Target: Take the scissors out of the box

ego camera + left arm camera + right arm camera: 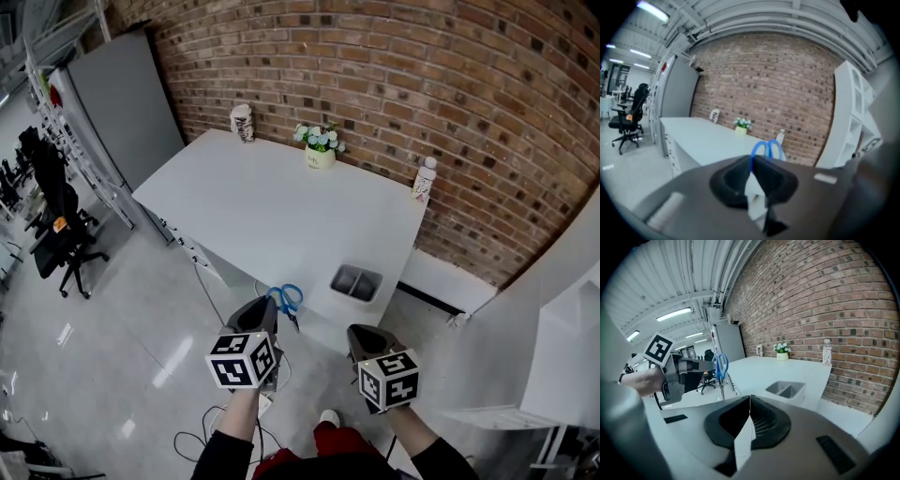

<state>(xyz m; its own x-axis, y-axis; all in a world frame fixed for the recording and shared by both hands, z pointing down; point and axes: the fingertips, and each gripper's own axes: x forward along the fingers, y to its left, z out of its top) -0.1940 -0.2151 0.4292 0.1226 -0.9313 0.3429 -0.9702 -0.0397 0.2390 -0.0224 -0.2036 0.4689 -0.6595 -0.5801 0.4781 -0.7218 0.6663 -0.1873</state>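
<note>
Right gripper [750, 397] closed, empty; left gripper [711, 364] clamps blue scissors [721, 363] left of 2-compartment box [786, 390].

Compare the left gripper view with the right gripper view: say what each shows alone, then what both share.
Left gripper view only: the white shelving unit. Right gripper view only: the grey two-compartment plastic box and the left gripper seen from the side. Both: the blue-handled scissors clamped in that gripper, the white table, the brick wall.

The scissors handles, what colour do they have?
Blue. The scissors handles show best in the head view.
</note>
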